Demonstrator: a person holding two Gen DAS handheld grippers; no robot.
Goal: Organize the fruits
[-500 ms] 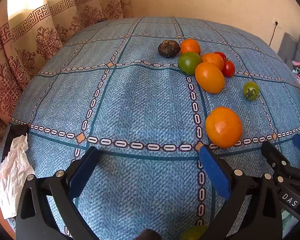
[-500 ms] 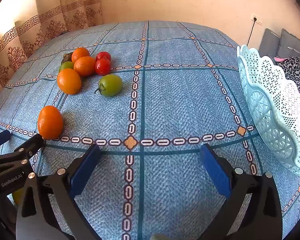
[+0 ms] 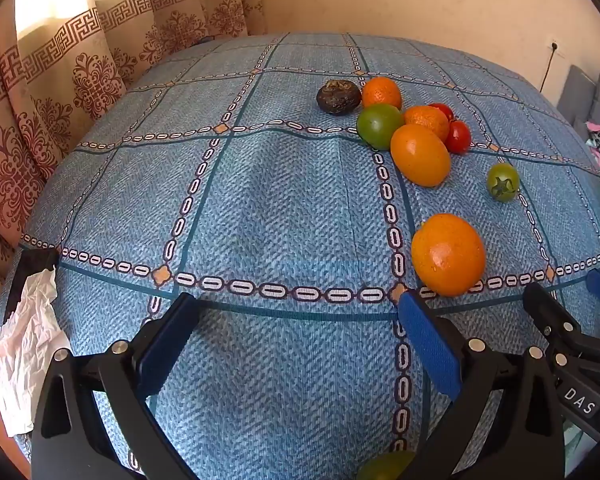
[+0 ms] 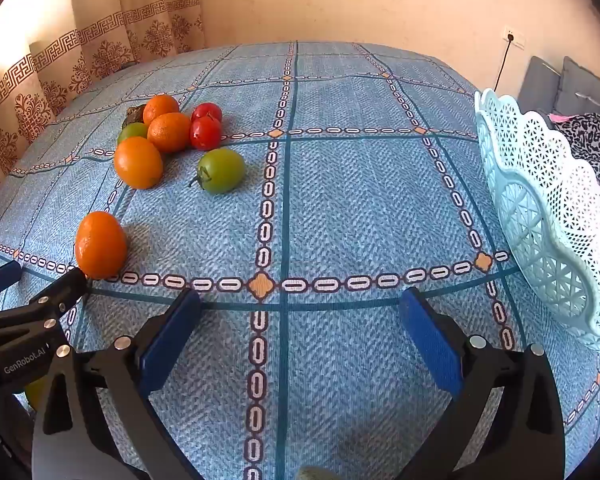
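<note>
Fruits lie on a blue patterned tablecloth (image 3: 284, 208). A lone orange (image 3: 448, 254) sits nearest, just ahead and right of my open, empty left gripper (image 3: 296, 308); it also shows in the right wrist view (image 4: 100, 245). Farther back is a cluster: oranges (image 3: 420, 155), a green fruit (image 3: 379, 126), red tomatoes (image 3: 458, 136) and a dark wrinkled fruit (image 3: 338, 97). A green tomato (image 4: 221, 170) lies apart from it. My right gripper (image 4: 300, 308) is open and empty over bare cloth. A light-blue lattice basket (image 4: 548, 216) stands at the right.
Patterned curtains (image 3: 60, 80) hang at the left. Crumpled white paper (image 3: 24, 356) lies at the table's left edge. A greenish fruit (image 3: 384, 468) shows partly under the left gripper. A wall socket with cord (image 4: 510, 36) and grey cushions (image 4: 560, 84) are at the back right.
</note>
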